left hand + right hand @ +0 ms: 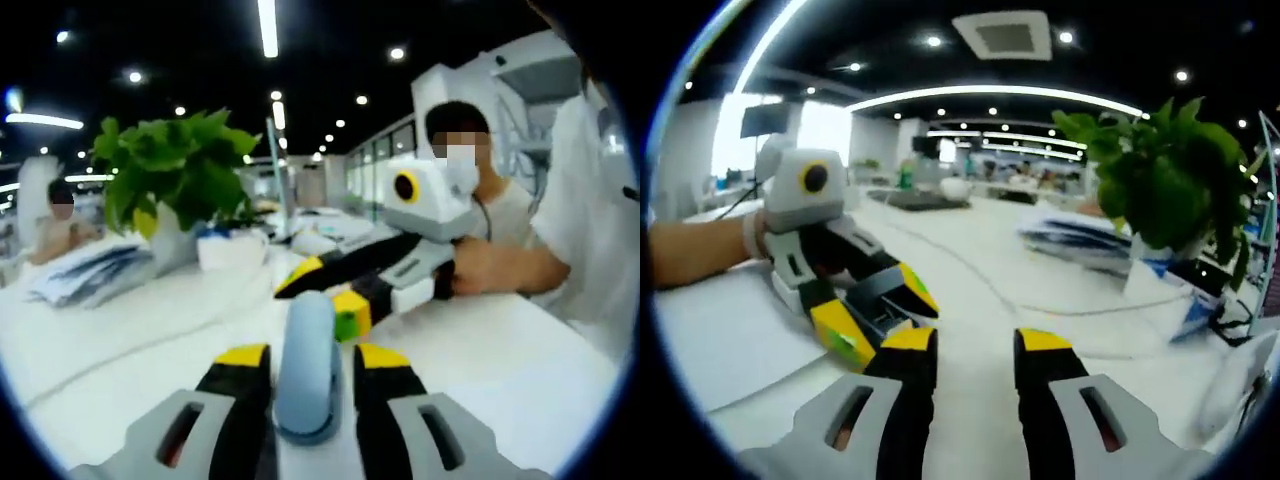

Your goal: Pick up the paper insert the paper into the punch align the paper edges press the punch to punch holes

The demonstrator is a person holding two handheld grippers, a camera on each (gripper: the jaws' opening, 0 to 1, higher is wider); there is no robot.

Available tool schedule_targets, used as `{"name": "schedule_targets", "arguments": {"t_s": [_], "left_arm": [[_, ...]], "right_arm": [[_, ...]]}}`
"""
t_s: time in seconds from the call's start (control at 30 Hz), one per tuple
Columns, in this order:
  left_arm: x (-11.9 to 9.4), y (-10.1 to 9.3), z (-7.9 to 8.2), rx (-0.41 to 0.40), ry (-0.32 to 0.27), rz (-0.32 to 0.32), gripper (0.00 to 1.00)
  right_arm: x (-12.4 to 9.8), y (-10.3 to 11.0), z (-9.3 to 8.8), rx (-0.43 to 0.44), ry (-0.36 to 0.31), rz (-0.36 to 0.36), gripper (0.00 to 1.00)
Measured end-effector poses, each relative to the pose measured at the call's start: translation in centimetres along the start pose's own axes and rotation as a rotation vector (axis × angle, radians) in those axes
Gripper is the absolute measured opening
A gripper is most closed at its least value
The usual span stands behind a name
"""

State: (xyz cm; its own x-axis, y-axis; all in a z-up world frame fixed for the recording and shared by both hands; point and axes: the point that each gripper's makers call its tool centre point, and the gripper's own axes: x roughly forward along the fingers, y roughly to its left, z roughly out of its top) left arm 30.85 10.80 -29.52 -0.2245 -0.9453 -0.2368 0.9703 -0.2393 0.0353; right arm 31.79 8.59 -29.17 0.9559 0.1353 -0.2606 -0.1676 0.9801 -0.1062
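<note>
Pale-blue punch [306, 365] between left fingers [243, 372]; right fingers [910, 352] wide over bare white table [980, 300].

A leafy green plant [175, 165] stands in a white pot [172, 238] on the white table [500, 350]. Just beside the pot, on its left in the left gripper view, lies a loose stack of printed papers [90, 272]; on the pot's other side sits a small white box with a blue top [228, 245]. A thin cable [130, 345] runs across the tabletop in front of the plant. In the right gripper view the same plant [1165, 175] rises near the stacked papers [1080, 238]. Behind the plant, long ceiling light strips [995, 95] curve overhead. A seated person [60, 225] is far beyond the plant.
</note>
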Motion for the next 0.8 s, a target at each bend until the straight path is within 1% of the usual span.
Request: {"name": "schedule_targets", "arguments": {"t_s": [0.03,0.13,0.17,0.2,0.23,0.3,0.33,0.4,0.43,0.47,0.5,0.53,0.57,0.6,0.67,0.7,0.73,0.77,0.8], "left_arm": [[0.0,0.0,0.0,0.007,0.002,0.002,0.32],[0.0,0.2,0.0,0.004,-0.001,0.005,0.28],[0.0,0.0,-0.1,0.005,0.000,0.005,0.27],[0.0,0.2,-0.1,0.007,0.002,0.003,0.27],[-0.1,0.3,-0.2,0.008,0.003,0.004,0.27],[-0.3,1.1,-0.3,0.003,0.001,0.004,0.26],[-0.4,1.4,-0.4,0.001,0.001,0.004,0.26],[-0.4,1.6,-0.5,0.001,0.001,0.004,0.26],[-0.7,2.4,-0.6,0.000,0.000,0.003,0.26],[-0.7,2.5,-0.6,-0.002,-0.002,0.003,0.26],[-0.6,2.2,-0.6,-0.001,-0.003,0.003,0.26],[-0.5,2.0,-0.6,0.002,-0.002,0.003,0.26],[-0.4,2.0,-0.6,0.003,-0.003,0.003,0.26],[-0.6,2.6,-0.7,0.001,-0.004,0.002,0.26],[-0.8,3.5,-0.8,0.004,-0.004,0.003,0.26],[-0.9,3.6,-0.8,0.005,-0.004,0.003,0.26],[-0.9,3.9,-0.9,0.004,-0.003,0.004,0.25],[-1.0,4.0,-0.9,0.003,-0.003,0.004,0.25],[-1.0,4.4,-1.0,0.001,-0.004,0.003,0.25]], "right_arm": [[-0.2,-0.2,0.2,0.005,-0.009,-0.007,0.34],[-0.9,-0.6,1.9,0.022,-0.100,-0.021,0.29],[-1.0,-0.6,2.1,0.021,-0.111,-0.020,0.25],[-1.5,-0.6,3.1,0.006,-0.157,-0.020,0.20],[-2.1,-0.6,4.1,-0.029,-0.192,-0.024,0.15],[-2.9,0.0,5.6,-0.040,-0.227,-0.014,0.07],[-3.2,0.5,6.5,-0.047,-0.254,0.001,0.05],[-3.4,2.0,7.8,-0.058,-0.279,0.043,0.05],[-3.2,2.3,8.2,-0.046,-0.277,0.048,0.05],[-2.8,3.2,8.8,-0.020,-0.270,0.078,0.05],[-2.4,3.7,9.4,0.005,-0.286,0.089,0.05],[-2.0,3.8,9.4,0.009,-0.279,0.091,0.05],[-1.3,4.4,9.0,0.018,-0.239,0.110,0.05],[-0.5,4.9,8.3,0.027,-0.186,0.121,0.05],[0.7,5.8,7.6,0.071,-0.144,0.130,0.04],[0.9,6.1,7.5,0.069,-0.142,0.137,0.04],[1.2,6.8,7.1,0.019,-0.145,0.172,0.04],[1.3,7.0,6.9,-0.043,-0.156,0.171,0.04],[1.3,6.9,6.7,-0.125,-0.167,0.147,0.04]]}}
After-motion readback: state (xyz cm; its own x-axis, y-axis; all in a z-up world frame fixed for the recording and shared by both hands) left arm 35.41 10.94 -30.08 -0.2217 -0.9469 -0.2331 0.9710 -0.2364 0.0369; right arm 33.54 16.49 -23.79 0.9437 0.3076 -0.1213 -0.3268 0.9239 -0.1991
